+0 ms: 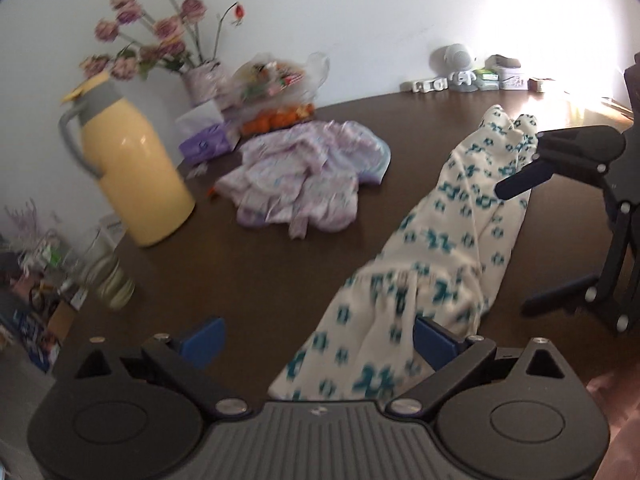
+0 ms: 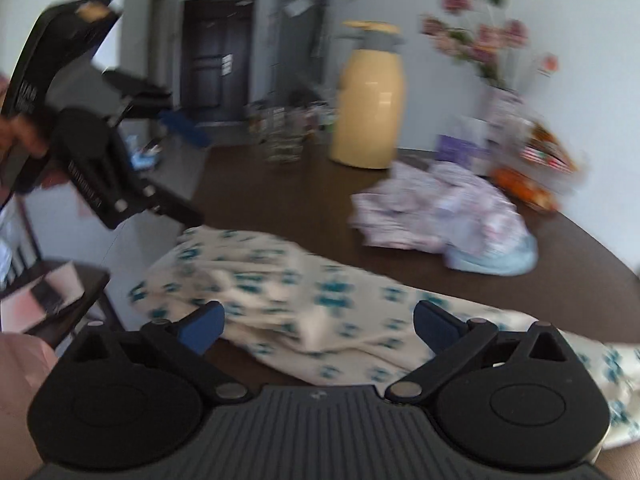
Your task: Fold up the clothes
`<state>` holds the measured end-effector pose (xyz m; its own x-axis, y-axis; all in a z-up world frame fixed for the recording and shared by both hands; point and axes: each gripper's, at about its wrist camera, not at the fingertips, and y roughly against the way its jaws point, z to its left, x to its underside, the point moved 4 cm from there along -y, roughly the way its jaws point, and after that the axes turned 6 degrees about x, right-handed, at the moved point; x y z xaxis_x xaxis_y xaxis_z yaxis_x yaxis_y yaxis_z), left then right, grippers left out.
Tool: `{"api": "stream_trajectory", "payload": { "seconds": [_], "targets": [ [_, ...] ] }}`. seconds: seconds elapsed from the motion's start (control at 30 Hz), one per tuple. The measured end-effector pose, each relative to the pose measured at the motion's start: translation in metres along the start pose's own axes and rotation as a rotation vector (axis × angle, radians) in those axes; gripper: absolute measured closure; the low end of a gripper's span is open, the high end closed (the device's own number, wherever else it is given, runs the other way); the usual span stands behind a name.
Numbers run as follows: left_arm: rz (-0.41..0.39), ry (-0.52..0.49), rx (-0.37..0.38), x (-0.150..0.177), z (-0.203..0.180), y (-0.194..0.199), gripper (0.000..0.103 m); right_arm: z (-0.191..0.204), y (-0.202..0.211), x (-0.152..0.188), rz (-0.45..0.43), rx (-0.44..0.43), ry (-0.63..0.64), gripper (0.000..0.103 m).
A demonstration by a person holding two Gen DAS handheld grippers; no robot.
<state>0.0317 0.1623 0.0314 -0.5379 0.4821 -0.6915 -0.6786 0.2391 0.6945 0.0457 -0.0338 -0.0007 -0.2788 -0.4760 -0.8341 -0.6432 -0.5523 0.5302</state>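
Both tongs — left (image 1: 318, 340), right (image 2: 318, 326) — gape empty over the patterned trousers (image 1: 444, 240); overhanging the worktop (image 1: 260, 272) edge, they could slide off.

Two black hand-held grippers with blue finger pads

The left hand-held gripper (image 1: 318, 344) and right hand-held gripper (image 2: 319, 322) share ribbed grey bodies, round black hubs and silver screws; blurred white lettering, seemingly, marks one arm.

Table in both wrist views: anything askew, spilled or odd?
Nothing spilled or damaged. The cream teal-print garment lies long and rumpled, one end hanging over the table edge. The lilac garment sits in a crumpled heap near the yellow jug.
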Motion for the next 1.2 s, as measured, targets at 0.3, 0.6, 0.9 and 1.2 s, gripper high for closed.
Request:
{"api": "stream_trajectory", "payload": {
  "seconds": [0.3,0.6,0.9,1.2],
  "targets": [
    [0.008,0.057,0.099,0.060,0.019,0.003,0.014,0.080,-0.045,-0.008,0.051,0.022,0.150,0.001],
    [-0.024,0.037,0.137,0.069,0.026,0.006,0.013,0.109,-0.082,-0.009,0.126,0.082,0.206,0.012],
    [-0.024,-0.012,0.175,0.070,0.026,0.003,0.013,0.086,-0.083,-0.018,0.148,0.039,0.048,0.051],
    [0.008,-0.138,0.183,0.052,0.006,-0.020,0.013,0.065,-0.078,-0.022,0.132,0.028,-0.108,0.079]
  ]
}}
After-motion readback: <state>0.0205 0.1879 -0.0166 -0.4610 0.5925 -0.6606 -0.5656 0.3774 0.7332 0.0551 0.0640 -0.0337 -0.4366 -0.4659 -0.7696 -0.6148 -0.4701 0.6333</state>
